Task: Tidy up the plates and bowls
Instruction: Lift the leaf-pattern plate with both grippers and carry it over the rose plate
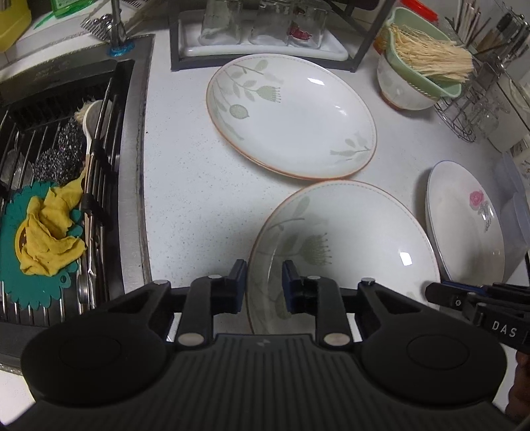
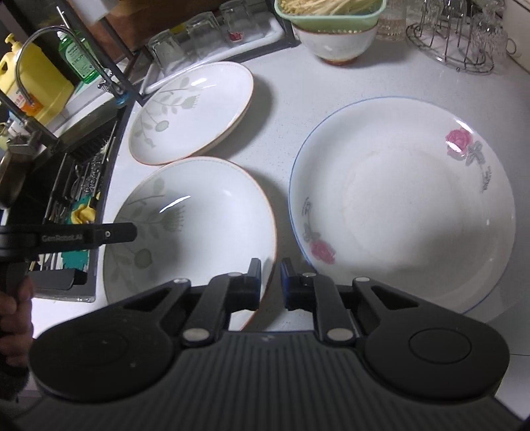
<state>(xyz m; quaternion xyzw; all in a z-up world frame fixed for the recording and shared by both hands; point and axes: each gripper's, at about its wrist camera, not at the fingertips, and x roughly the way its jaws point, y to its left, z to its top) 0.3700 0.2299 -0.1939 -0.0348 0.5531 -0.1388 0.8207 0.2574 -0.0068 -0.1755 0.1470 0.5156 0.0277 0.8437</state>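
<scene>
Plates with leaf prints are my concern: the near leaf plate (image 1: 344, 252) lies on the white counter (image 1: 185, 185) right under both claws. My left claw (image 1: 264, 285) has its jaws drawn close over that plate's left rim, one finger outside the edge and one inside the well, and the pads look pressed on the rim. My right claw (image 2: 271, 285) straddles the same plate's right rim (image 2: 265, 212), jaws nearly together, gripping the edge as far as I can see. Ahead of the left claw, just beyond the held plate and almost touching it, sits the far leaf plate (image 1: 291, 116). Just right of my right claw lies the rose plate (image 2: 404, 205) with a blue rim, near the held plate but apart from it. Farther ahead stands a white bowl (image 2: 334, 43) with a green basket (image 2: 328, 13) nested in it. Off to the left of the left claw is the sink (image 1: 66, 165), holding a yellow cloth (image 1: 49, 238).
</scene>
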